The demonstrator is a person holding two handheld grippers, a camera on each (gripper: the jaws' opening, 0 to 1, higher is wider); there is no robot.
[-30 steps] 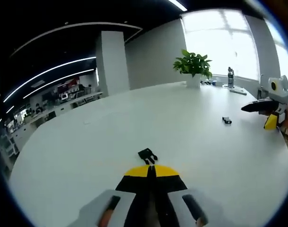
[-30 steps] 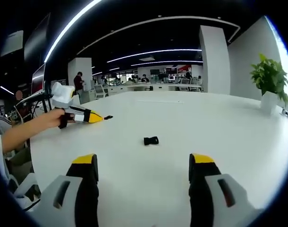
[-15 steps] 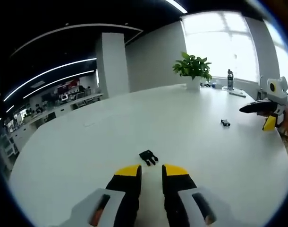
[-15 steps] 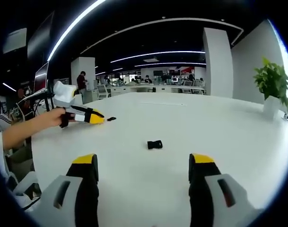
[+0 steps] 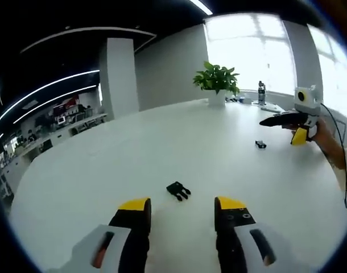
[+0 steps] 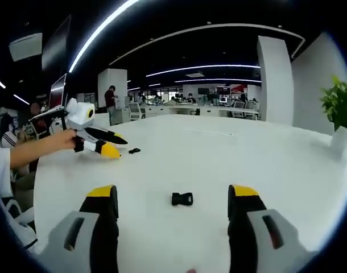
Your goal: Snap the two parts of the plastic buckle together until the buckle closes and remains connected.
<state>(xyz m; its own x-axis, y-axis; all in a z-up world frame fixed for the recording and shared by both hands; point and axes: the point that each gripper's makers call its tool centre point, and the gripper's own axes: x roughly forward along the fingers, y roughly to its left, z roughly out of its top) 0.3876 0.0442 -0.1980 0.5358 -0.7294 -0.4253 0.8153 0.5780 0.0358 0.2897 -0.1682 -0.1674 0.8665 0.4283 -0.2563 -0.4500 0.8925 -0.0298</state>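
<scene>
On the white table (image 5: 105,165) a small black pronged buckle part (image 5: 178,190) lies just ahead of my left gripper (image 5: 182,206), whose jaws stand open around empty air. In the right gripper view the other black buckle part (image 6: 182,198) rests on the table (image 6: 264,165) between and just beyond the open jaws of my right gripper (image 6: 172,196). The right gripper (image 5: 291,123) appears far right in the left gripper view, near its buckle part (image 5: 260,144). In the right gripper view the left gripper (image 6: 99,141) sits at left, open, beside the pronged part (image 6: 134,151).
A potted plant (image 5: 217,82) and a bottle (image 5: 261,92) stand at the table's far edge by the window. A person's forearm (image 6: 37,149) reaches in from the left in the right gripper view. Office desks and people lie beyond the table.
My left gripper has gone from shut to wide open. The right gripper has come closer to its buckle part, which now sits lower, between the jaws.
</scene>
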